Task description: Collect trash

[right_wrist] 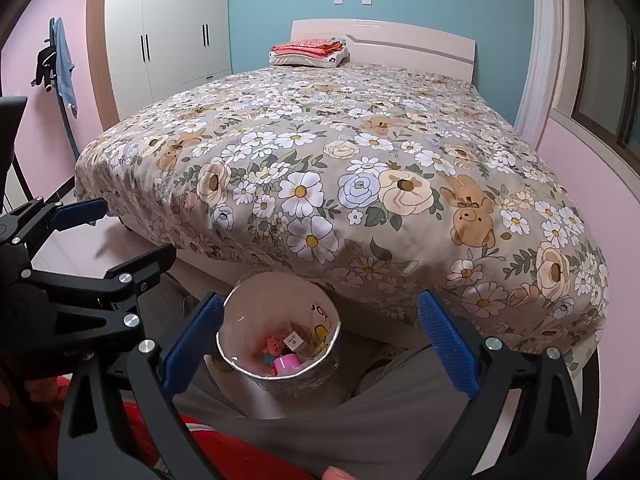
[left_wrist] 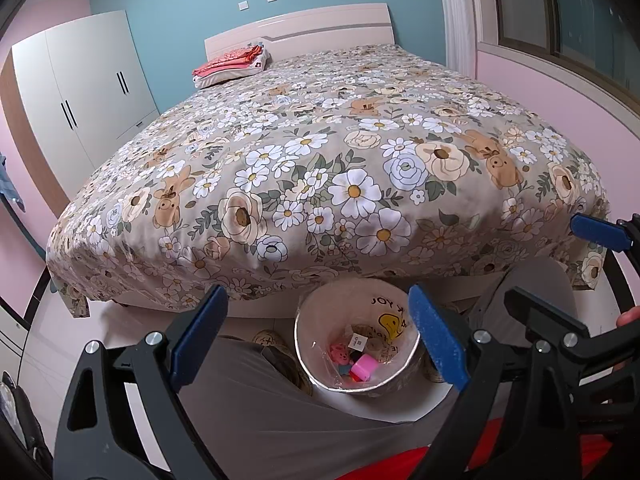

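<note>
A white round bin (left_wrist: 340, 304) (right_wrist: 272, 300) lined with clear plastic stands on the floor at the foot of the bed, between the person's grey-trousered legs (left_wrist: 248, 400). Inside it lie several bits of trash (left_wrist: 362, 366) (right_wrist: 286, 362): pink toy pieces and a paper tag. My left gripper (left_wrist: 320, 336) hangs above the bin, open and empty. My right gripper (right_wrist: 320, 344) is likewise open and holds nothing, with the bin showing between its blue pads. Each gripper also appears in the other's view, the right gripper (left_wrist: 560, 268) and the left gripper (right_wrist: 116, 236), side by side.
A bed with a floral cover (left_wrist: 320, 160) (right_wrist: 340, 160) fills the space ahead; a folded pink cloth (left_wrist: 228, 64) lies on a pillow at its head. A white wardrobe (right_wrist: 168, 40) stands at the left, a coat rack (right_wrist: 56, 60) beside it, a window wall on the right.
</note>
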Available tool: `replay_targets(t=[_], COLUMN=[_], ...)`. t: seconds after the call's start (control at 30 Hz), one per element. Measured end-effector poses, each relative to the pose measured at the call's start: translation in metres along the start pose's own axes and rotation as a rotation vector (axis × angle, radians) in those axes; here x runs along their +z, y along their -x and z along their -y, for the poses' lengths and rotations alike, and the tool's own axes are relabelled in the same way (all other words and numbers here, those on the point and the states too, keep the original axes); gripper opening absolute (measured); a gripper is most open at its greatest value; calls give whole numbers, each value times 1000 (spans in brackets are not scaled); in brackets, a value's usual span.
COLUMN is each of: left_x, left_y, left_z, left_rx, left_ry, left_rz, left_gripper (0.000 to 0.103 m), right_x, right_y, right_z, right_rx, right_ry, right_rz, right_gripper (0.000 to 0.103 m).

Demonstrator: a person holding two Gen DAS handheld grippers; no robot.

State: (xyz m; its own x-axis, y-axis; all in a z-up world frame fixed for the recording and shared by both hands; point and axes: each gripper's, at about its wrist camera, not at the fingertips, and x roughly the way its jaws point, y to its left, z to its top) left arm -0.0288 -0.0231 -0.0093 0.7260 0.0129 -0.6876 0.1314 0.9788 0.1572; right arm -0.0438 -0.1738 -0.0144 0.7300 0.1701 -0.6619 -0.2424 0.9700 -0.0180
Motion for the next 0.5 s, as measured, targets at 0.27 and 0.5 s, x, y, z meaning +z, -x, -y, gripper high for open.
replay_targets(t=[0.27,0.5], left_x=[0,0], left_y=[0,0], left_z=[0,1], left_rx=[0,-2], left_ry=[-1,0], left_rz=[1,-2], left_gripper=[90,90], right_x=[0,0], right_y=[0,0], right_z=[0,0], right_rx=[0,2], right_ry=[-2,-3], right_rz=[-1,-3], right_gripper=[99,99])
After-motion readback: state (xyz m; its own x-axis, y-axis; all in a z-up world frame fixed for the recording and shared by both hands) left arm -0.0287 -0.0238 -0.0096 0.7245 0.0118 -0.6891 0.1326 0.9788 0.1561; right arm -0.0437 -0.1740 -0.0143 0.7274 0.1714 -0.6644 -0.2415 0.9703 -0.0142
